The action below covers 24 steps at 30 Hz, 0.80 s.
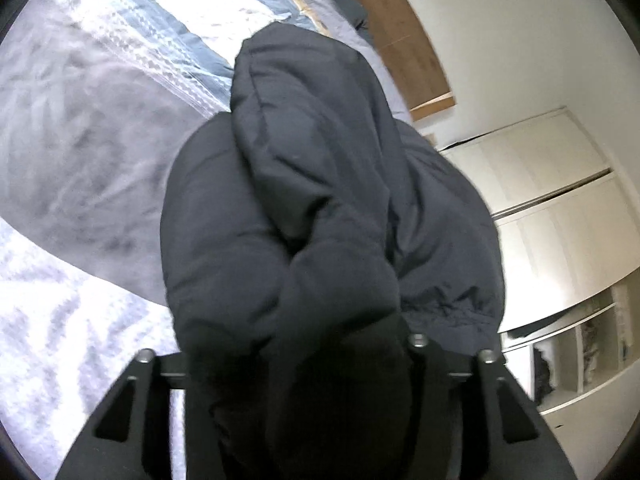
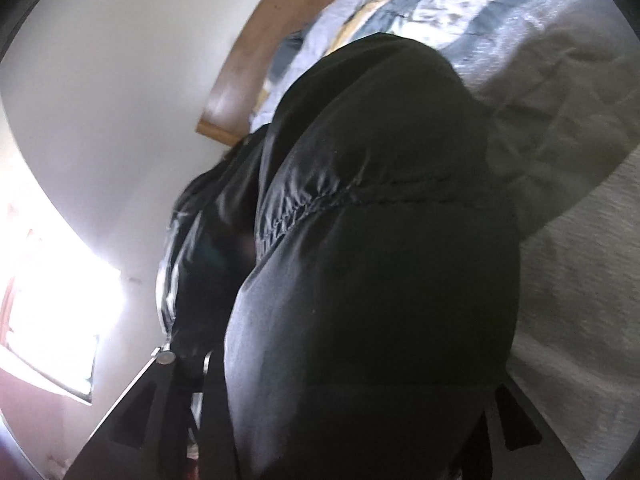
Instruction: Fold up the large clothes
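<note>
1. The dark puffer jacket [image 1: 320,208] fills the space straight ahead of the left claw [image 1: 320,384], bunched between its two fingers and hanging in thick rolls beyond them. The tips are buried in fabric, so whether this claw presses on the jacket or merely surrounds it cannot be told.
2. In the right wrist view the same jacket [image 2: 372,260] bulges over the right claw [image 2: 344,420] and hides most of it; a stitched seam runs across the padding just ahead. Its grip cannot be told either.
3. Beyond and below both claws lies the bed [image 1: 80,140] with a grey fleece blanket and striped bedding; a wooden headboard [image 1: 404,32] stands at the far end.
4. Judged from this, the fold is far from finished: the jacket is lifted and crumpled, not laid flat. Spreading it on the bed, tucking the sleeves and folding the body all seem left to do.
</note>
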Motion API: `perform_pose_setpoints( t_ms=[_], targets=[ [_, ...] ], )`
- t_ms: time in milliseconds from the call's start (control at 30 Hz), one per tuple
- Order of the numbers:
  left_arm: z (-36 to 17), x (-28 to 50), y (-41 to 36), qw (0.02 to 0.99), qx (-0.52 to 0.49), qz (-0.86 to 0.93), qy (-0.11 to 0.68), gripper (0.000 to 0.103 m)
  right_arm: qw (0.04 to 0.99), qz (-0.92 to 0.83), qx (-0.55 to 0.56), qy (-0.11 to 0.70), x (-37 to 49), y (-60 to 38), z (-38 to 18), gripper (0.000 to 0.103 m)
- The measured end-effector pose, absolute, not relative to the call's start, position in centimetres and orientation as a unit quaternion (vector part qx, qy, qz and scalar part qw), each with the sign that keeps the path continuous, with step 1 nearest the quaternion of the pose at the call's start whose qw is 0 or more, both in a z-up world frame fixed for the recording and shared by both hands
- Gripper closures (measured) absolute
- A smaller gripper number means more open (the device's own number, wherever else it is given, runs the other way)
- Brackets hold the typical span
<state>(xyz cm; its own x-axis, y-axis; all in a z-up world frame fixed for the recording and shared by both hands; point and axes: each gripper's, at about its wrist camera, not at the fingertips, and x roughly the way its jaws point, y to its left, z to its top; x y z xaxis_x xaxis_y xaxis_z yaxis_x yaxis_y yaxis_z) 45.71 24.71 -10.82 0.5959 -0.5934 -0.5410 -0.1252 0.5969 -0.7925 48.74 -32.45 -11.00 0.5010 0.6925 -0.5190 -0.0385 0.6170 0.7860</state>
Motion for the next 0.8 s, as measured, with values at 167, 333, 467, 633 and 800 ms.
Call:
perform_pose_setpoints(
  t_ms=[167,333,467,633,800],
  targets=[
    [-8.5,47.2,26.8,0.795,-0.401,-0.121,0.438,0.039,0.825,0.153,0.290,0.460,48.4,-32.9,-9.6,0.015],
    [-5.8,44.2,31.8,0.802,-0.449,-0.055,0.390,0.034,0.856,0.086,0.272,0.431,45.6,-36.3,-6.4,0.000],
    [-2.6,40.9,33.3,0.833,-0.425,0.000,0.354,0.034,0.874,0.049,0.234,0.422,41.3,-37.3,-2.9,0.000],
    [1.3,36.3,29.7,0.874,-0.297,0.053,0.380,0.034,0.885,0.051,0.192,0.422,38.6,-36.8,-0.7,0.000],
    [2.7,30.4,23.3,0.892,-0.210,0.067,0.395,0.034,0.895,0.061,0.142,0.419,32.1,-32.6,0.9,0.000]
  ],
)
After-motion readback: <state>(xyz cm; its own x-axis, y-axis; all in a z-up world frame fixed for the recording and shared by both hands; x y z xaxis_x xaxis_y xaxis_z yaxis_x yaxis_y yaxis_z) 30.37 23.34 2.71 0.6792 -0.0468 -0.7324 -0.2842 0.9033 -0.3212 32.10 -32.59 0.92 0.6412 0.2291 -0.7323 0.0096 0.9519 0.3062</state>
